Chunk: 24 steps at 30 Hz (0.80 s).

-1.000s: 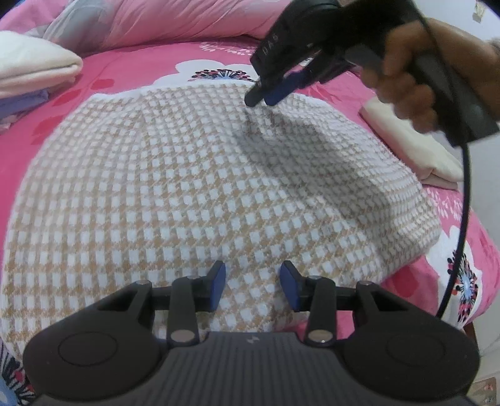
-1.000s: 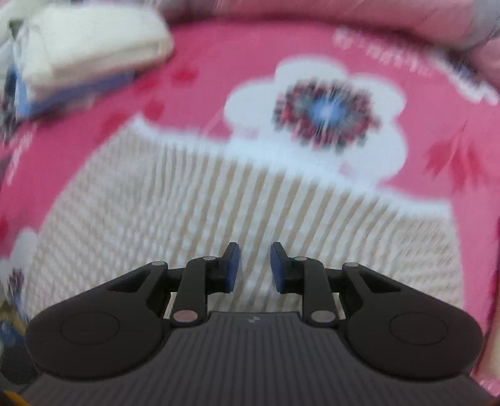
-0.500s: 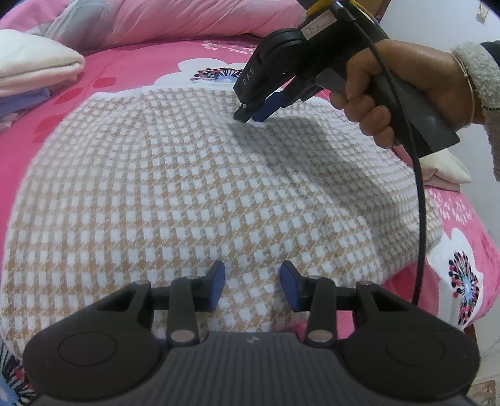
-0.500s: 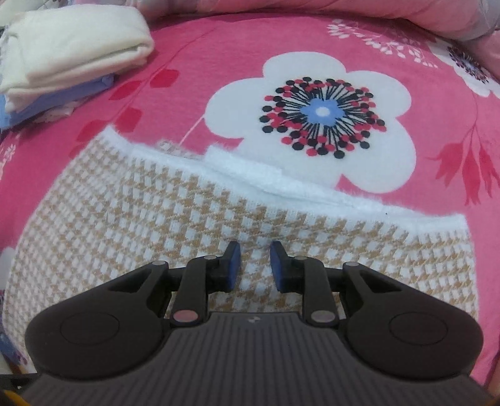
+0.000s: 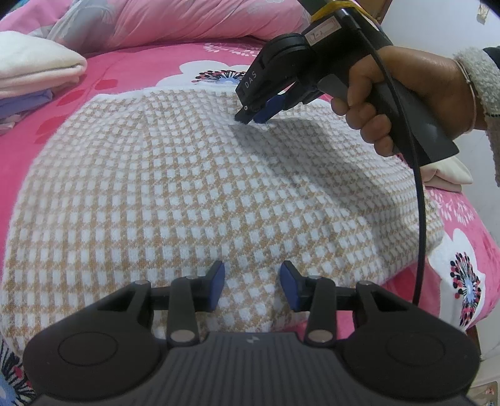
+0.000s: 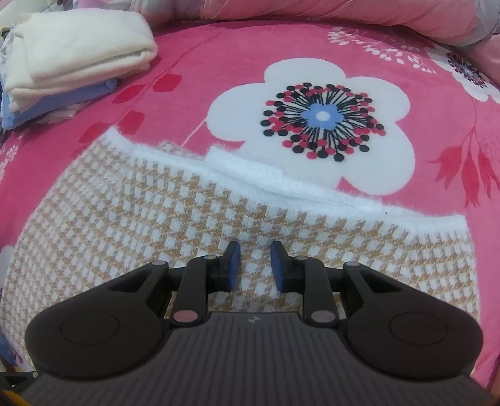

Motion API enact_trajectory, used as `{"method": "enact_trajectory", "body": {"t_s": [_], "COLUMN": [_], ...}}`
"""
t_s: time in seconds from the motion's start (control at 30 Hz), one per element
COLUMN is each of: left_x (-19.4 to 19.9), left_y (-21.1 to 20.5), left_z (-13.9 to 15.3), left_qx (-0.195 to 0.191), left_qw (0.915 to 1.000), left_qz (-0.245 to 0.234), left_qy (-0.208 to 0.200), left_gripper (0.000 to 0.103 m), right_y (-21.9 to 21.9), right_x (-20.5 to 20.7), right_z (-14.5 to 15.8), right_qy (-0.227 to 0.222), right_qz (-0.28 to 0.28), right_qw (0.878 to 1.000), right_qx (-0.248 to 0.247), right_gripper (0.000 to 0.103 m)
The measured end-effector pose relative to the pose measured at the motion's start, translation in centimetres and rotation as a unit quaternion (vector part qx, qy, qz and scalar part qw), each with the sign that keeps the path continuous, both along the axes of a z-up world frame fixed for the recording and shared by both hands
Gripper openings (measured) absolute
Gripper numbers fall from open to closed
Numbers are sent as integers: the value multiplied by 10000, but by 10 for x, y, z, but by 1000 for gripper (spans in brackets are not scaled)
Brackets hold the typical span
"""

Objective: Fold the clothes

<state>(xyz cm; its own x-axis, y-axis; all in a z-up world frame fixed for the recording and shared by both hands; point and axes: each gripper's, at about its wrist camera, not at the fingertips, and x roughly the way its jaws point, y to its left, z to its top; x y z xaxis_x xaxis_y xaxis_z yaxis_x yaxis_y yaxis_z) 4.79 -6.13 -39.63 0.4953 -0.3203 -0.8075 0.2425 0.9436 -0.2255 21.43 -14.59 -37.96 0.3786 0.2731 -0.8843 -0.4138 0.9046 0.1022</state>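
Left wrist view: a tan-and-white houndstooth knit garment (image 5: 193, 193) is seen spread flat on a bed covered by a pink floral blanket (image 5: 125, 68). The left claw (image 5: 252, 285) is held released, blue pads apart, low over the garment's near edge, nothing between them. The right claw (image 5: 254, 117) is seen across the garment, gripped by the right hand (image 5: 403, 96), its tips pressed down onto the knit near the far white-trimmed edge; from this angle its opening cannot be told. A black cable (image 5: 420, 218) is seen hanging from its handle. A stack of folded clothes (image 5: 34, 75), cream on top and lilac beneath, is placed at far left on the bed. Another cream folded piece (image 5: 450, 175) is partly hidden behind the right hand. A pink pillow (image 5: 187, 22) is laid along the back.

Right wrist view: the right claw (image 6: 254, 267) is shown released, a gap between the pads, just over the garment (image 6: 125, 225) near its white ribbed edge (image 6: 250, 173). No fabric is pinched. A big white flower print (image 6: 312, 125) is seen on the blanket beyond. The folded stack (image 6: 72, 59) is seen at upper left, well apart from the garment.
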Motion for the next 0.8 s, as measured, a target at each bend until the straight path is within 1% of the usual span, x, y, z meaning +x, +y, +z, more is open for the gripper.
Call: {"method": "enact_trajectory", "body": {"t_s": [0.5, 0.67, 0.73, 0.8], "left_x": [-2, -3, -1, 7], "left_y": [1, 3, 3, 3], "left_z": [0, 0, 2, 6], "left_qx": [-30, -66, -85, -113], "left_qw": [10000, 9999, 10000, 9995], "left_qz": [-19, -42, -28, 54], "left_qy": [-44, -68, 32, 300], "left_gripper": [41, 41, 41, 42], "right_y": [0, 0, -1, -1], "right_x": [-3, -7, -9, -8], "right_z": [-1, -2, -3, -2], "right_qy": [-90, -194, -252, -234], "right_qz": [-60, -73, -55, -83], "right_qw": [9999, 9998, 9996, 9997], "right_qx": [30, 65, 78, 85], "right_gripper": [21, 22, 22, 22]}}
